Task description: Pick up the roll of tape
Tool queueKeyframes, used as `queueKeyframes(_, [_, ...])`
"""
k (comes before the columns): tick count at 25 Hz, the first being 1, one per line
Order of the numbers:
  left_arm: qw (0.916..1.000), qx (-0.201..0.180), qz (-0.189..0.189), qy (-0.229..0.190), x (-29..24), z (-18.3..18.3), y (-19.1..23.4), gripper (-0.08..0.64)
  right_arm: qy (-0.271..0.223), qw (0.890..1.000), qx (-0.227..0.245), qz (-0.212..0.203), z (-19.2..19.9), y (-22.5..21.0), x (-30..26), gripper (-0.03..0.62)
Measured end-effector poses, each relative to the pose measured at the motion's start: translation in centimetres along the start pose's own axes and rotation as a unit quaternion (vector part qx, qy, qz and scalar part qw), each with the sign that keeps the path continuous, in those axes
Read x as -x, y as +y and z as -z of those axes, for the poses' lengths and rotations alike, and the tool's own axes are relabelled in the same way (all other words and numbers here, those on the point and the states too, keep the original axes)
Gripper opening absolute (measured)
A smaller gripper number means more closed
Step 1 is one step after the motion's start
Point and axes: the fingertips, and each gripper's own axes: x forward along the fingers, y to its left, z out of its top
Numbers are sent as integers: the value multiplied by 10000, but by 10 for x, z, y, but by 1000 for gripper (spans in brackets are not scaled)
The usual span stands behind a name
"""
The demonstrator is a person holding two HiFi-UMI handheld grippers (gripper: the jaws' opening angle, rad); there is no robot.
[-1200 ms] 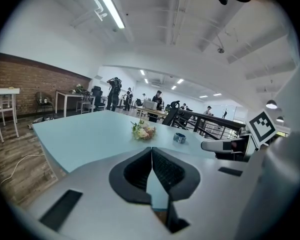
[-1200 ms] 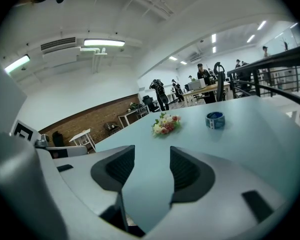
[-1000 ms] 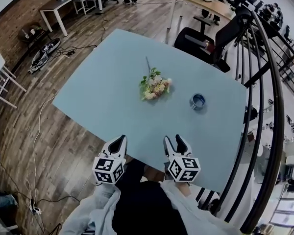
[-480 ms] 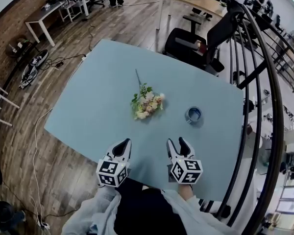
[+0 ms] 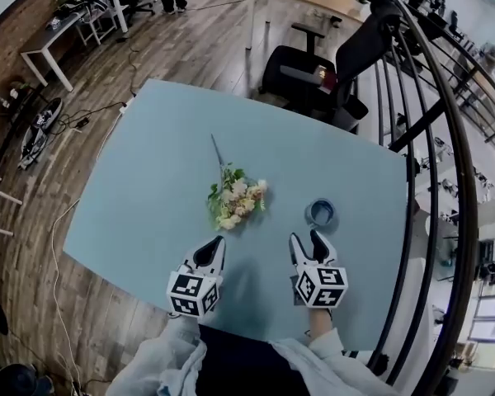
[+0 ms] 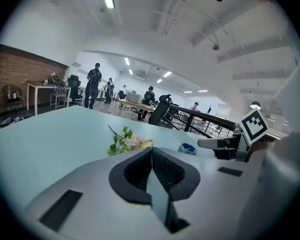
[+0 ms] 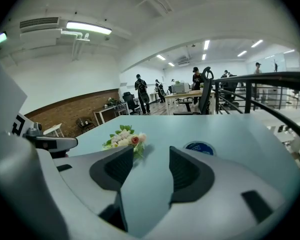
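Head view: a pale blue table (image 5: 148,188) seen from above. The roll of tape (image 5: 320,213), with a blue centre, lies flat towards the table's right side. It is just beyond the right gripper (image 5: 307,238) and untouched. A small bouquet of flowers (image 5: 233,202) lies to its left, near the middle. The left gripper (image 5: 217,241) hovers over the near edge.

Left gripper view: the 2 jaws are pressed together with nothing between them. The tape (image 6: 188,148) shows small, ahead and to the right, its base cut off by the gripper's body.

Right gripper view: the jaws stand wide apart, having just been opening, and the gap is empty. The tape (image 7: 199,147) lies ahead, slightly right of the gap, its near edge hidden behind the right-hand jaw.

The task looks barely begun: this is the approach. Reaching, closing and lifting remain. The roll's thickness is hard to judge.
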Motion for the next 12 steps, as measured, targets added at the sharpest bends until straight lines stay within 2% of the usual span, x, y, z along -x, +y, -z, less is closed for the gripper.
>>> queueKeyframes(12, [9997,124,119,162,-66,-1,20,17,528,9964,535,397,4,-58,-54,257])
